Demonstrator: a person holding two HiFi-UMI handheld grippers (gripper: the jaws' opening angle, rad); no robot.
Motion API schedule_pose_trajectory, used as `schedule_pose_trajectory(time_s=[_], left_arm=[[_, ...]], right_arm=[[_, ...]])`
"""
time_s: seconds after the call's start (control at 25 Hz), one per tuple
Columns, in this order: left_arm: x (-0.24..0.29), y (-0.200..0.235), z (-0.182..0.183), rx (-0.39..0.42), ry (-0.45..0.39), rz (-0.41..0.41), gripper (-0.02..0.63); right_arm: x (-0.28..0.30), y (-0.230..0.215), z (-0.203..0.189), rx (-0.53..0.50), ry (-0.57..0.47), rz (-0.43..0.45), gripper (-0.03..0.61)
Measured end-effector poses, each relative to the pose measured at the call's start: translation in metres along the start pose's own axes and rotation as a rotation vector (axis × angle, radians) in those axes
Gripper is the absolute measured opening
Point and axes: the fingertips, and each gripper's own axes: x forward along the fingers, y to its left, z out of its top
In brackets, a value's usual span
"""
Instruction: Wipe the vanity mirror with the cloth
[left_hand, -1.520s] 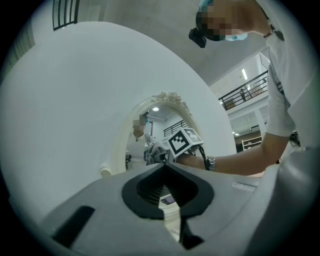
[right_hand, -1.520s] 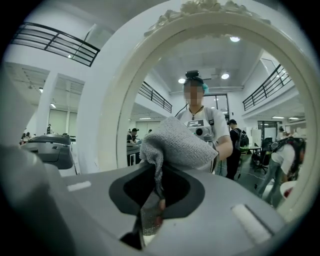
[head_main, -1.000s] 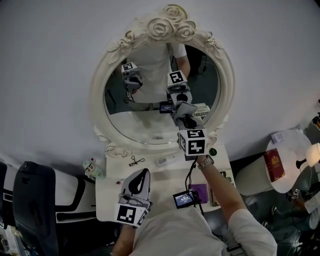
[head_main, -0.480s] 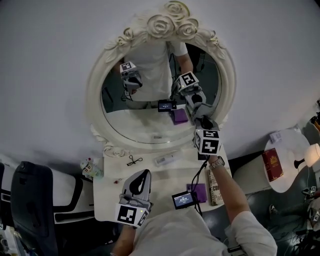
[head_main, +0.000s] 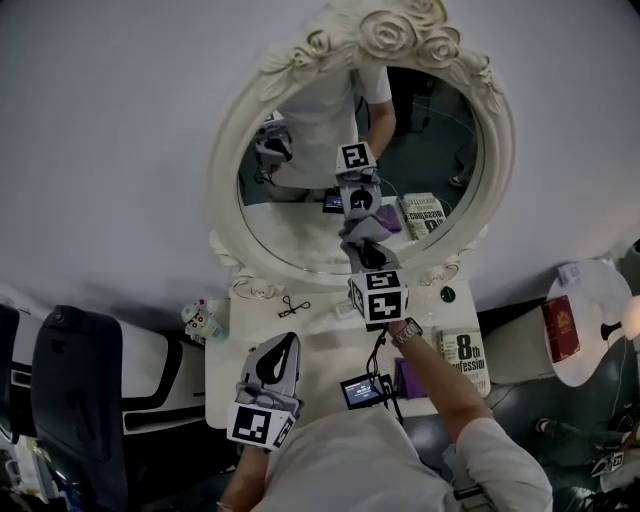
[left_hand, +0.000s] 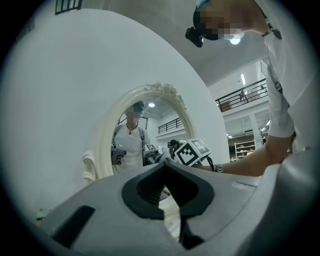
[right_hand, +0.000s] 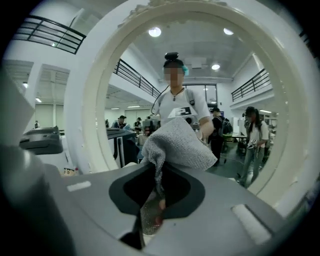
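The oval vanity mirror (head_main: 300, 205) in its white rose-carved frame (head_main: 228, 190) stands at the back of the table. My right gripper (head_main: 368, 262) is shut on a grey cloth (head_main: 368, 250) and holds it against the lower middle of the glass, with its reflection just above. In the right gripper view the cloth (right_hand: 177, 142) bunches over the right gripper (right_hand: 159, 175), with the mirror frame (right_hand: 85, 100) around it. My left gripper (head_main: 285, 342) hovers over the table's near left, shut and holding nothing. The left gripper (left_hand: 164, 164) points level toward the mirror (left_hand: 165, 125).
The white table (head_main: 320, 345) carries a small black tool (head_main: 293, 305), a figurine (head_main: 203, 320), a book (head_main: 466, 360), a purple item (head_main: 408, 378) and a small screen (head_main: 362, 390). A dark chair (head_main: 75, 400) stands left and a round side table (head_main: 590, 300) right.
The right gripper swept the cloth out to the mirror's right side, then back left and down to the lower middle of the glass. The left gripper kept its place over the table.
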Motion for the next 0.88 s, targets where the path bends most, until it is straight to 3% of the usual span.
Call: schedule_pose_trajectory(time_s=[0.2, 0.36, 0.6, 0.88], left_arm=[[-0.028, 0.028, -0.001, -0.005, 0.012, 0.091, 0.006], [-0.051, 0.046, -0.003, 0.004, 0.03, 0.159, 0.006], [-0.062, 0.06, -0.008, 0.001, 0.05, 0.199, 0.006], [-0.037, 0.031, -0.012, 0.007, 0.052, 0.113, 0.006]], right_arm=[[0.037, 0.091, -0.01, -0.04, 0.041, 0.144, 0.037], [0.062, 0.127, -0.022, -0.035, 0.079, 0.191, 0.037], [0.073, 0.134, -0.032, 0.02, 0.105, 0.207, 0.037], [0.056, 0.075, -0.042, 0.044, 0.115, 0.121, 0.037]])
